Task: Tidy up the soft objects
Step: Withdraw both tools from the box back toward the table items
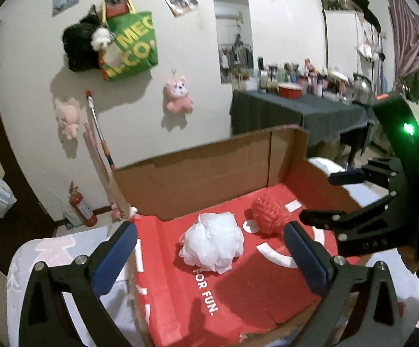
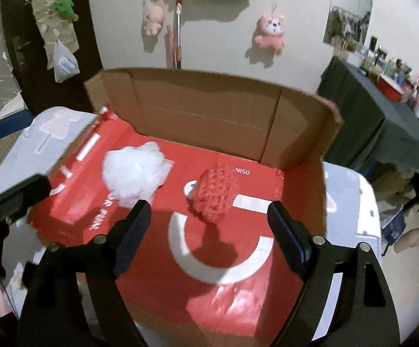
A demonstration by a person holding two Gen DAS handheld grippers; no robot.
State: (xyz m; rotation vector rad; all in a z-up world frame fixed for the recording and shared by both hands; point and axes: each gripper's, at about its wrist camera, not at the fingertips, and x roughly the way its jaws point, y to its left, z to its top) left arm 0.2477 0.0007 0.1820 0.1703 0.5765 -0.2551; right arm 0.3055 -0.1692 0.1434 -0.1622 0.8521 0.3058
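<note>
An open cardboard box (image 2: 209,115) with a red printed floor sits on a white patterned table (image 1: 50,248), its brown flaps standing upright at the far side. Inside lie two soft objects, near one another but apart: a white mesh bath pouf (image 2: 134,173) and a red knitted ball (image 2: 215,196). In the right wrist view the pouf lies at about 10 o'clock from the frame centre and the ball close to the centre, at about 3 o'clock from the pouf. The right gripper (image 2: 209,231) hangs above the box floor with its jaws spread wide and nothing between them; the red ball sits just beyond the gap. The left gripper (image 1: 209,248) is likewise spread wide and empty, with the white pouf lying just beyond its gap and the red ball at about 1 o'clock from the pouf. On the wall behind hang a green tote bag (image 1: 131,46) and pink plush toys (image 1: 177,95).
</note>
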